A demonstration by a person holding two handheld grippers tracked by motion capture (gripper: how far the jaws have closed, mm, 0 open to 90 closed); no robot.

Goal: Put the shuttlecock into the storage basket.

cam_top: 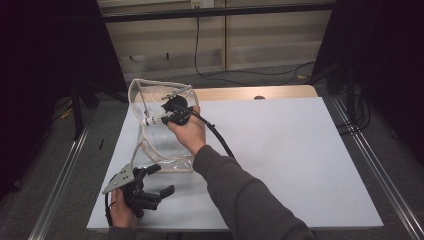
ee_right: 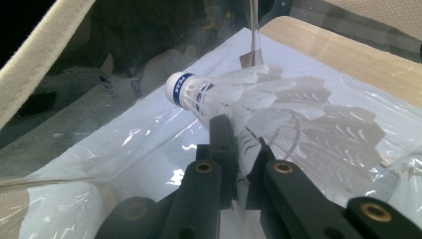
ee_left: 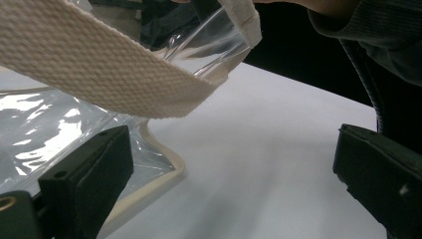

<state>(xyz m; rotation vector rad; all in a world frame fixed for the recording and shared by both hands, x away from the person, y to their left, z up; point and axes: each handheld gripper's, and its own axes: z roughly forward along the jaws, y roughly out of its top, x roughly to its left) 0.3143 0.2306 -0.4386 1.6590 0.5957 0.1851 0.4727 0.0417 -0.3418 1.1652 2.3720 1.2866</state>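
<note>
White shuttlecock [ee_right: 234, 94] pinched btwn right gripper [ee_right: 240, 149] jaws.

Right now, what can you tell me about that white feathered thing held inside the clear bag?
It is a badminton shuttlecock: a rounded white cork tip with a blue band printed PEAK, and a skirt of white feathers. It lies roughly sideways, tip pointing away from the skirt, pinched at the feathers by the right tool, whose jaws are closed on it. It sits inside the clear plastic bag with cream fabric edging.
</note>
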